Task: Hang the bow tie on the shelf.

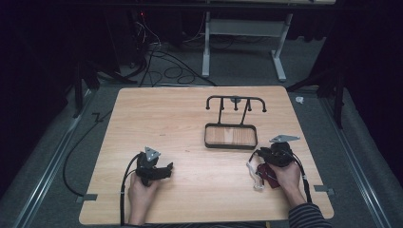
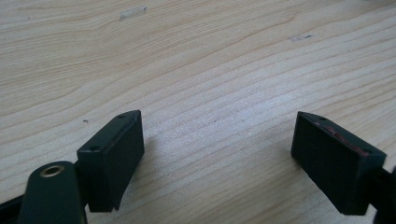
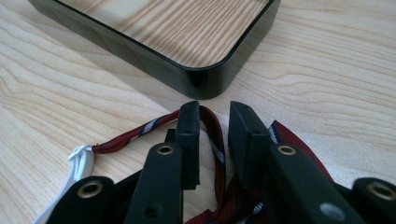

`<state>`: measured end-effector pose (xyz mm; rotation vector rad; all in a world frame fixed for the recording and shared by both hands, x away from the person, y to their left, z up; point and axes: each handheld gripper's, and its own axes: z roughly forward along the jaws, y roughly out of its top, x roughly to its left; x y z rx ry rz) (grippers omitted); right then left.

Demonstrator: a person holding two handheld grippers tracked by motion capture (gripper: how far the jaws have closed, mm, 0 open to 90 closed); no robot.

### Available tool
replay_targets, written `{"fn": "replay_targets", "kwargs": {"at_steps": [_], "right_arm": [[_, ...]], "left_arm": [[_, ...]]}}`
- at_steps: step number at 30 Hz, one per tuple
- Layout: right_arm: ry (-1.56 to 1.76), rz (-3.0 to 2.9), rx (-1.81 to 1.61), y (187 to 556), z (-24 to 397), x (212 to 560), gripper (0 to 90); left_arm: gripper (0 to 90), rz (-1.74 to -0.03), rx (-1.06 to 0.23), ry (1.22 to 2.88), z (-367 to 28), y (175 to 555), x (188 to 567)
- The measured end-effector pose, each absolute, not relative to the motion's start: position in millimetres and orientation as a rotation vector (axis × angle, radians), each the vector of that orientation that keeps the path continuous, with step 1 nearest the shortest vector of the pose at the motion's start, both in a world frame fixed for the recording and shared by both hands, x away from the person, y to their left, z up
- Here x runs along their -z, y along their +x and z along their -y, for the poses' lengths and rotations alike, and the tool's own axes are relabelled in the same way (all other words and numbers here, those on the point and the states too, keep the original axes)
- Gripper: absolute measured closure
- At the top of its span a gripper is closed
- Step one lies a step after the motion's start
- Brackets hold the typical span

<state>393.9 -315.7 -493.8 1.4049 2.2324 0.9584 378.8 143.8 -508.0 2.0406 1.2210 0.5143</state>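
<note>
Right gripper [image 3: 214, 126] jaws narrowly apart astride striped necktie [image 3: 212, 128] on table beside rack tray [image 3: 205, 77], left gripper [image 2: 217, 154] wide open, empty; thin fabric may slip out when lifted.

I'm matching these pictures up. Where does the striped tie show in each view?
High view: the tie lies at lower right, under the right gripper.
Left gripper view: bare table between open jaws, no tie there.
Right gripper view: bottom centre, a strap runs up between the jaws.
Shared landmark: the black tray, in the right gripper view at top.
</note>
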Motion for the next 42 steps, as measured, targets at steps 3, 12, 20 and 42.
{"fn": "replay_targets", "kwargs": {"at_steps": [3, 12, 20, 42], "right_arm": [[1.391, -2.237, -0.943, 394, 314, 494, 77.5], [1.337, -2.251, -0.894, 392, 310, 494, 85.9], [1.306, -2.257, -0.895, 389, 307, 494, 90.0], [1.229, -2.145, -1.048, 364, 323, 451, 90.0]], "left_arm": [[17.5, -1.221, -0.514, 2.041, -144, 379, 508], [17.5, -1.221, -0.515, 2.041, -144, 379, 508], [17.5, -1.221, -0.515, 2.041, -144, 379, 508], [17.5, -1.221, -0.514, 2.04, -144, 379, 508]]}}
